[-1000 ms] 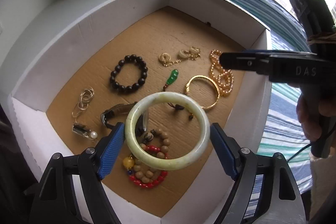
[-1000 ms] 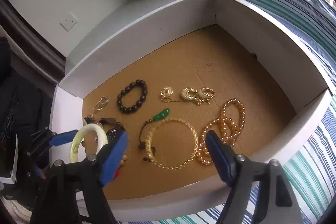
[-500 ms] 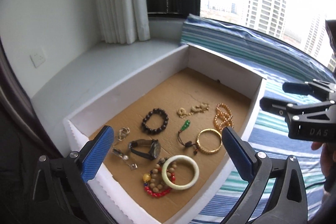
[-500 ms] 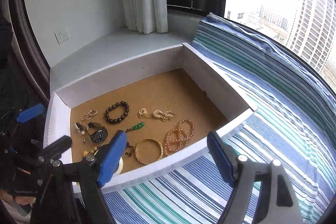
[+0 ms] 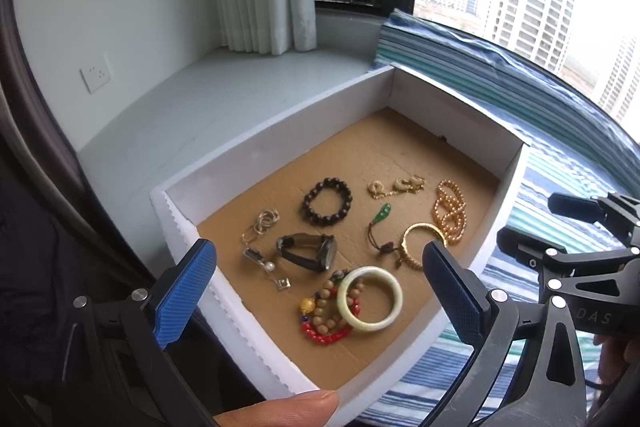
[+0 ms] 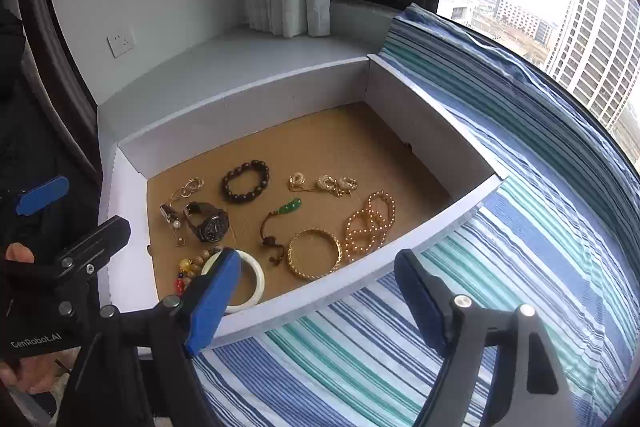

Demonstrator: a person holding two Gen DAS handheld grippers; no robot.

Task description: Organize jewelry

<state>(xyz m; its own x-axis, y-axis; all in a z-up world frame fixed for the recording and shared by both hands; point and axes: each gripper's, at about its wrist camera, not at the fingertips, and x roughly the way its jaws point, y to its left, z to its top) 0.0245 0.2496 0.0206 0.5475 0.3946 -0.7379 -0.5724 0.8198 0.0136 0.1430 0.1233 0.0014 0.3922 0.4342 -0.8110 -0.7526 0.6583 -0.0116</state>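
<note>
The left gripper (image 5: 316, 291) is spread wide with nothing between its blue pads (image 5: 184, 291), held above the near edge of the white box (image 5: 280, 131) in the lower half of the left wrist view. The right gripper (image 6: 316, 299) is likewise released and empty, low in the right wrist view, over the striped blanket (image 6: 520, 227) just in front of the box.

All the jewelry lies on the brown cardboard floor of the box. In the left wrist view, the pale green bangle (image 5: 370, 299) sits at lower centre, resting partly on a string of wooden and red beads (image 5: 324, 315). Just left and above it is a watch (image 5: 308, 253) lying on its side, and left of that a thin chain with a pearl (image 5: 260, 239). A dark bead bracelet (image 5: 327, 207) lies at the centre of the frame. To the right are a green pendant on a cord (image 5: 380, 223), a gold bangle (image 5: 420, 243) partly hidden by the right pad, and a coiled orange bead necklace (image 5: 450, 211) close to the box's right wall. A small gold chain with earrings (image 5: 396, 185) lies above the pendant.

The right gripper's body (image 5: 568, 259) shows at the right edge of the left wrist view. A fingertip (image 5: 280, 409) shows at the bottom edge.
</note>
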